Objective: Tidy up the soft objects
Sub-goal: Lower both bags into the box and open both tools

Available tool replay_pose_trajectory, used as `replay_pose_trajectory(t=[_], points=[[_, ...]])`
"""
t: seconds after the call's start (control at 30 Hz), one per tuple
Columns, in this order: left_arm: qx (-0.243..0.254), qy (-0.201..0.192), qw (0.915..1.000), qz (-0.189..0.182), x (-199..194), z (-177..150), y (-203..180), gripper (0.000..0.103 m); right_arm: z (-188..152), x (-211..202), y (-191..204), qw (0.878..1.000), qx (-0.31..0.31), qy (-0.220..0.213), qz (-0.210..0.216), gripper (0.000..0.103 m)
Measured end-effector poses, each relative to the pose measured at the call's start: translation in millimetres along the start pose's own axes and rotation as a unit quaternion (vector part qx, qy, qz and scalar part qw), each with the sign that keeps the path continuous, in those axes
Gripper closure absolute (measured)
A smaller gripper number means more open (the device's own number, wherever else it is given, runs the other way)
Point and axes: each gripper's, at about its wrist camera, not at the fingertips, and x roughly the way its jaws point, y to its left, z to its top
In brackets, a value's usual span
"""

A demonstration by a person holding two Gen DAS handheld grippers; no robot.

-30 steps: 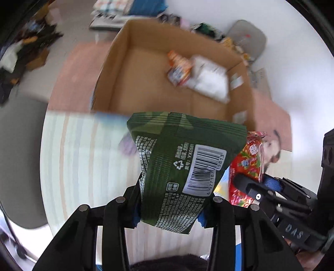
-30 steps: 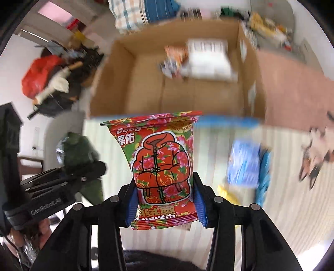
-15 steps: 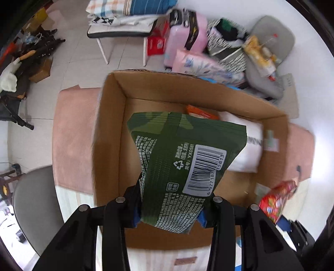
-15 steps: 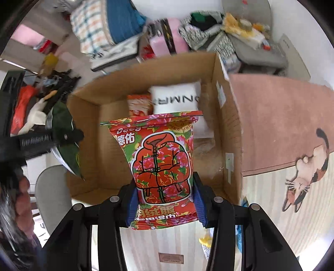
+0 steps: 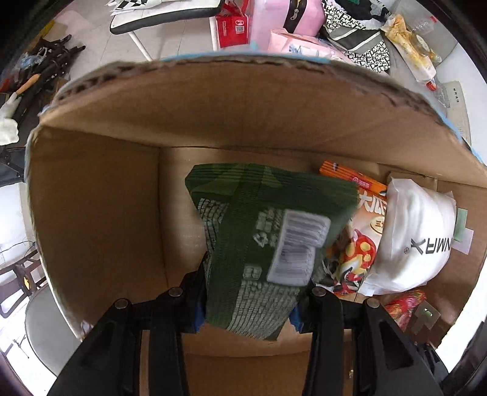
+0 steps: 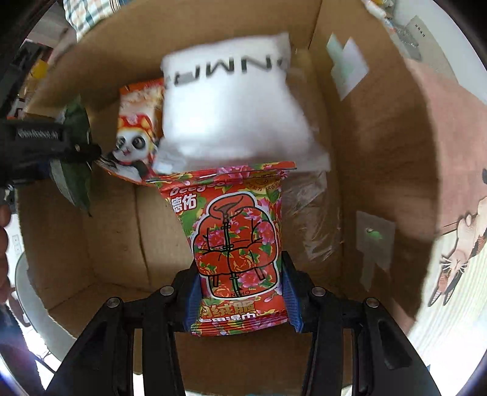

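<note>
My left gripper point(image 5: 246, 307) is shut on a dark green packet point(image 5: 268, 243) and holds it inside the open cardboard box point(image 5: 97, 213), above its floor. My right gripper point(image 6: 242, 301) is shut on a red floral packet point(image 6: 237, 237), also inside the box point(image 6: 365, 152). In the box lie a white pillow-like pack point(image 5: 414, 240) point(image 6: 231, 115) and an orange cartoon packet point(image 5: 356, 243) point(image 6: 137, 128). The left gripper with the green packet point(image 6: 73, 170) shows at the left of the right wrist view. The red packet point(image 5: 404, 307) shows at the lower right of the left wrist view.
Beyond the box's far wall stand a pink suitcase point(image 5: 280, 18), a red box point(image 5: 232, 27), a white stool point(image 5: 164, 12) and patterned bags point(image 5: 359, 36). A pink rug point(image 6: 450, 100) and a striped mat with a cat print point(image 6: 456, 252) lie right of the box.
Both grippers have moved forward and down from above the mat into the box, still holding their packets. The box walls now fill both views.
</note>
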Motion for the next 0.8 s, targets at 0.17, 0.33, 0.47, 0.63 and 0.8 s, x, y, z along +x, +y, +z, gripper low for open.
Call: replay_pose_trajectory(t=[0.17,0.33,0.47,0.63,0.8], points=[[-0.004,-0.001,0.9999,-0.01,-19,-3,0,0.058,5,1,0,1.0,-0.001,0.019,0.023,0.038],[0.021,-0.042,0.9989,-0.009,-61,-19,-9,0.02,4,-37,4,1.0,-0.017,-0.02,0.011,0.014],[0.039,-0.078,0.9959,-0.026,-95,-51,-12,0.005,-5,-66,14,0.998,-0.045,-0.051,-0.013,0.0],[0.053,-0.104,0.9922,-0.043,-113,-96,-13,0.005,-25,-87,27,0.992,-0.082,-0.083,-0.041,0.0],[0.055,-0.135,0.9888,-0.032,-123,-137,-13,0.005,-40,-92,25,0.99,-0.095,-0.097,-0.035,0.0]])
